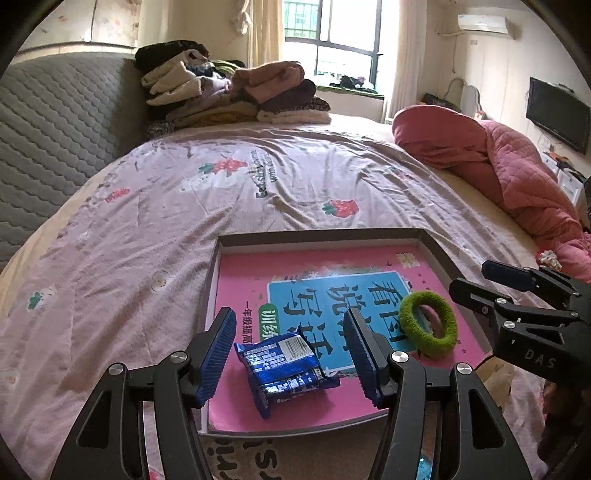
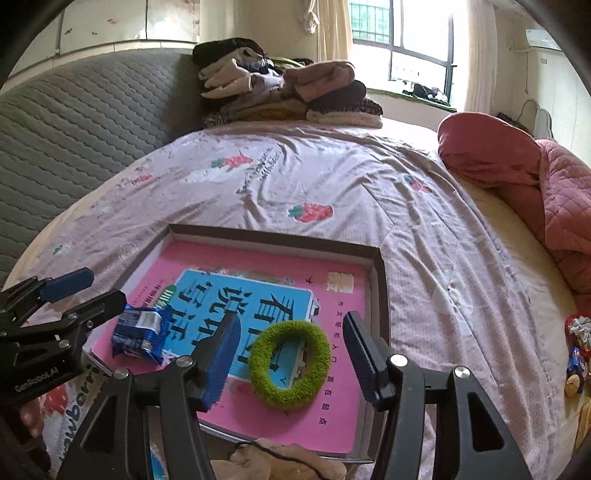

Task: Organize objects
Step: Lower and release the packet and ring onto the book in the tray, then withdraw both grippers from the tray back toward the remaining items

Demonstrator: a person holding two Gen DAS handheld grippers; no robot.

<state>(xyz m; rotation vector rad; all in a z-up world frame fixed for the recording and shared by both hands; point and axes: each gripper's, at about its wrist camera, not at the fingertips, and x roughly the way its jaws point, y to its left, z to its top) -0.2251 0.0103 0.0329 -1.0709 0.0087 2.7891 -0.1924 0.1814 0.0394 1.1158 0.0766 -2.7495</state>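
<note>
Spread across the bed, a pale pink sheet (image 1: 147,229) printed with strawberries carries everything. Nearest the cameras, both grippers hover above a shallow grey cardboard tray (image 1: 317,236). The left gripper (image 1: 291,354) has its ribbed blue pads standing apart, with a blue foil snack packet (image 1: 284,369) lying between and below them, untouched; a white barcode label shows on its wrapper. The right gripper (image 2: 291,354) also has its jaws apart, and no earlier view shows how they came so; a fuzzy green hair ring (image 2: 290,363) lies flat on the book below them, touching neither pad. In the left wrist view the right gripper's black body reads "DAS"; in the right wrist view the left one reads "GenRobot.AI".

Both things rest on a pink workbook (image 1: 369,258) that fills the tray, its glossy cover bearing a turquoise panel of large Chinese characters, seen upside down. Printed letters "wberr" show on the sheet at the tray's near edge. A crumpled beige cloth (image 2: 288,461) lies against the tray's near rim.

Farther off, small trinkets (image 2: 576,350) sit at the bed's right edge, beside a rumpled quilted red blanket (image 1: 517,166). A stack of folded clothes (image 1: 229,92) stands at the far end, against a grey quilted headboard (image 1: 55,129). Beyond are a barred window (image 1: 343,37), cream curtains, a wall television (image 1: 557,114) and an air conditioner (image 1: 484,24).
</note>
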